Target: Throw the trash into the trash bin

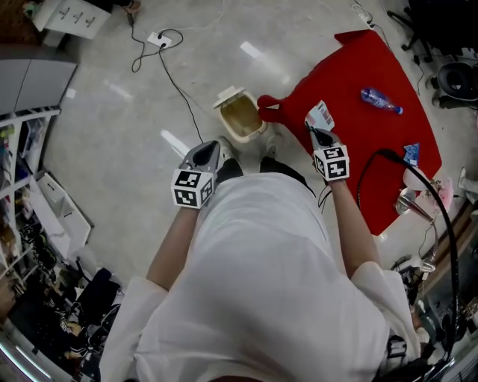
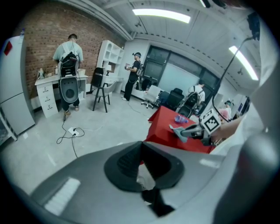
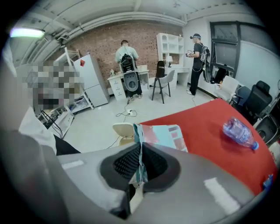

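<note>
The right tongs (image 1: 322, 133) pinch a flat packet (image 1: 320, 115), held up near the open bin (image 1: 249, 136); the left tongs (image 1: 204, 155) are closed, empty. Next, I think: bring it over the bin and release.

Readable text: none that I can make out in any view.
Left marker cube (image 1: 193, 188), right marker cube (image 1: 331, 163): black-and-white square patterns, no letters.
Packet (image 3: 159, 136): coloured blocks and fine print, too small for me.
Floor sheets (image 1: 71, 15): marks blurred.

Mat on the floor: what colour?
Red; the mat shows best in the head view.
</note>
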`<state>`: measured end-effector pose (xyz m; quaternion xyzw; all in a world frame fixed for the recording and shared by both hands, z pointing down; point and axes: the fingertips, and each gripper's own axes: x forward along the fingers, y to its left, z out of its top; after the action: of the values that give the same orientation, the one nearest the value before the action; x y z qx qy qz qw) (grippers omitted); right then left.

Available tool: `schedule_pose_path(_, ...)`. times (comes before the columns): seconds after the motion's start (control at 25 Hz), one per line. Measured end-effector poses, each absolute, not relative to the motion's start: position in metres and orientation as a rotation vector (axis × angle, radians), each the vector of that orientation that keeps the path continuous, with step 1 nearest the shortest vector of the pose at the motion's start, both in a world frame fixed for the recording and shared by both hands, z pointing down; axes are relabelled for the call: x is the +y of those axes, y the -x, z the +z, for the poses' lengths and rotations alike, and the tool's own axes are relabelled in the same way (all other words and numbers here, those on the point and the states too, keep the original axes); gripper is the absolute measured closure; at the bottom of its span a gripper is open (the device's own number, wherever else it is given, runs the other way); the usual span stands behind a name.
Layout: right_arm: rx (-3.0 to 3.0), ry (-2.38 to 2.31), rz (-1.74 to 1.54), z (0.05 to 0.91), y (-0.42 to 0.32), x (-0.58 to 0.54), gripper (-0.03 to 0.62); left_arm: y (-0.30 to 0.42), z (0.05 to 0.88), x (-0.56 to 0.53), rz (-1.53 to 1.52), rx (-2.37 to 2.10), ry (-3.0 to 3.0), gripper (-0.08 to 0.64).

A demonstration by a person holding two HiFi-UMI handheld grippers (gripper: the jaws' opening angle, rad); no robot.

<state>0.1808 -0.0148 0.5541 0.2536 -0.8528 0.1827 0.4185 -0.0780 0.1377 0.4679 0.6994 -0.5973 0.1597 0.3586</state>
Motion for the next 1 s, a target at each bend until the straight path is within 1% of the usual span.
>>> schedule_pose_path(0.32,-2.239,-0.420,0.460,0.545,-0.086,0.032,0.591,0.107,0.475,0.159,0.401,-1.555,-1.783,0.555)
schedule_pose_path(0.56,-2.263,-0.299,0.480,0.547,-0.030,0.059,0.591,0.128,0.480,0.168,0.395,-1.553,-1.773,0.556)
schedule_pose_path(0.72,-2.253,-0.250,0.508,0.557,-0.010,0.072,0.591,0.140,0.486,0.172,0.397,-1.558,-1.771,0.555)
schedule_pose_path(1.0,-2.225,-0.227,0.573,0.588,0.005,0.071,0.591,0.156,0.501,0.168,0.408,-1.574,-1.766,0.555)
